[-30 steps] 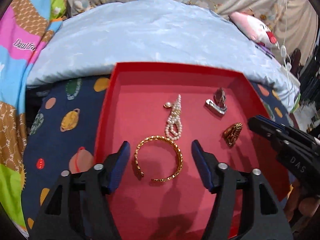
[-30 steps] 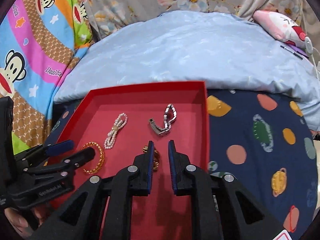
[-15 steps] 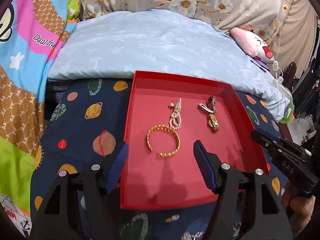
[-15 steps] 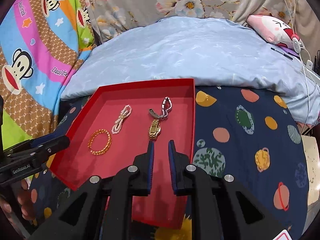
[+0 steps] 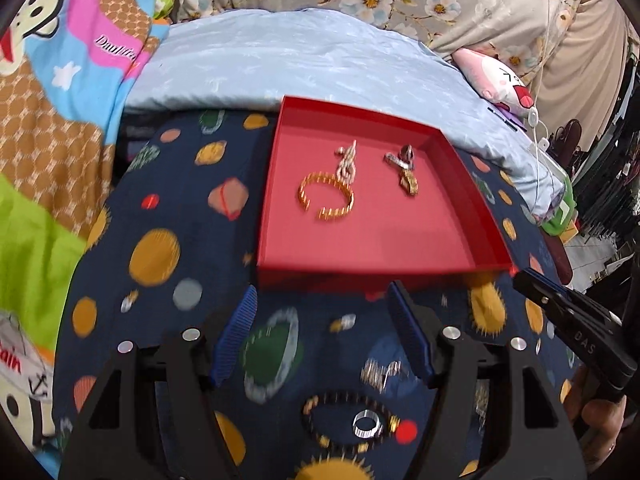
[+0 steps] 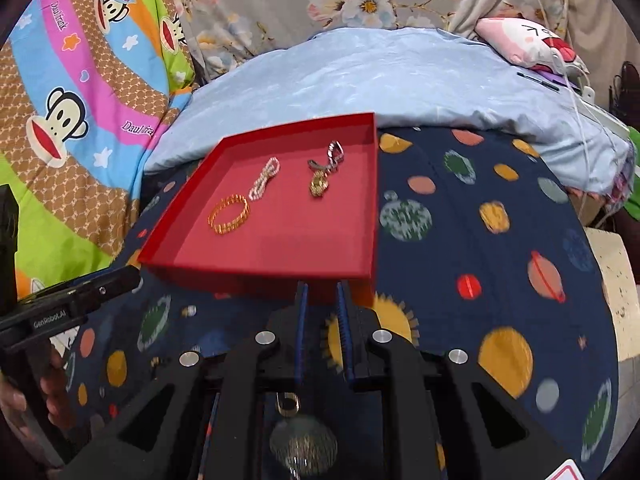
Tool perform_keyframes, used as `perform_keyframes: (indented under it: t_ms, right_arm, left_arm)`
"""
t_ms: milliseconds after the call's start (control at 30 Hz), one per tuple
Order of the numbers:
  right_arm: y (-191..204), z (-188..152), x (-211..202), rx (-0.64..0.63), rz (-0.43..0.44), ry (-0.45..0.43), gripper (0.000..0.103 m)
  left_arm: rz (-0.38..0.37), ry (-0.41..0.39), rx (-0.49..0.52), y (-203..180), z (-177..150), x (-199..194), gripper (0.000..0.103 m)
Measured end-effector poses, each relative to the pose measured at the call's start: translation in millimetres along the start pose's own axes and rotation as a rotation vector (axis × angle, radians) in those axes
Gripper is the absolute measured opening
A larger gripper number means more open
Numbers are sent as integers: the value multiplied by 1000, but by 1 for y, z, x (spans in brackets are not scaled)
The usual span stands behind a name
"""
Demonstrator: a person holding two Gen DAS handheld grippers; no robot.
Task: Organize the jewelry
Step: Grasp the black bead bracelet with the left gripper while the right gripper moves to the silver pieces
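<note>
A red tray (image 5: 376, 252) (image 6: 256, 268) lies on the planet-print cloth. In it lie a gold bangle (image 5: 326, 197) (image 6: 229, 213), a pearl bracelet (image 5: 347, 162) (image 6: 264, 178), a silver piece (image 5: 400, 158) (image 6: 329, 157) and a gold piece (image 5: 410, 183) (image 6: 319, 186). My left gripper (image 5: 322, 340) is open and empty, in front of the tray's near wall. A silver ring (image 5: 366, 424) and a blurred chain (image 5: 380, 372) lie on the cloth near it. My right gripper (image 6: 322, 332) is almost shut with nothing between its pads, in front of the tray's near right corner. A gold safety pin (image 6: 289, 402) lies under it.
A pale blue pillow (image 5: 280, 64) (image 6: 400, 76) lies behind the tray. A pink plush toy (image 5: 496, 80) (image 6: 528, 40) and white cables (image 6: 576, 92) are at the far right. A bright monkey-print blanket (image 6: 80, 120) is on the left. The cloth's right edge drops off (image 6: 612, 280).
Both grippers have pulled back from over the tray to in front of its near wall. The gold piece now lies next to the silver piece. The ring and pin have come into view.
</note>
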State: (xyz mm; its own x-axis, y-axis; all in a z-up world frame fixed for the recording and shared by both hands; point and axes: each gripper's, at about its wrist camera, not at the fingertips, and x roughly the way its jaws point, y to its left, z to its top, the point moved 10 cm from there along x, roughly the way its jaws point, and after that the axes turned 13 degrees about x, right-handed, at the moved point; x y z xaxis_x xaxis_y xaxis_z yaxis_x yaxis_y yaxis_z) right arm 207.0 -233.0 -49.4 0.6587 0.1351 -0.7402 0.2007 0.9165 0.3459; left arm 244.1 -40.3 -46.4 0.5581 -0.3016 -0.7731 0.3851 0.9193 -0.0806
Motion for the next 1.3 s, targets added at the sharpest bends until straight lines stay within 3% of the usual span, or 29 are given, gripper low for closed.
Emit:
perform_keyframes:
  t_ms: [100, 267, 367, 500, 567, 733, 1000, 1300]
  right_arm:
    - [-4, -21, -12, 17, 1, 10, 15]
    - [-10, -49, -27, 39, 2, 32, 28]
    - [-11, -63, -33, 45, 5, 43, 30]
    - [-8, -77, -40, 33, -7, 47, 34]
    - [-7, -81, -42, 35, 0, 49, 36]
    - [-4, -83, -43, 35, 6, 51, 39]
    - [-2, -85, -38, 38, 7, 58, 43]
    - [-6, -92, -34, 27, -13, 71, 43]
  left_arm:
    - [6, 15, 4, 0, -20, -4, 65]
    - [7, 59, -5, -1, -59, -6, 65]
    - [28, 78, 5, -2, -76, -6, 65]
    - [42, 105, 7, -4, -93, 2, 54]
    - [36, 114, 6, -6, -96, 7, 49]
    - [53, 92, 54, -13, -94, 9, 47]
    - [82, 75, 136, -24, -90, 13, 7]
    - [-11, 56, 119, -39, -89, 1, 7]
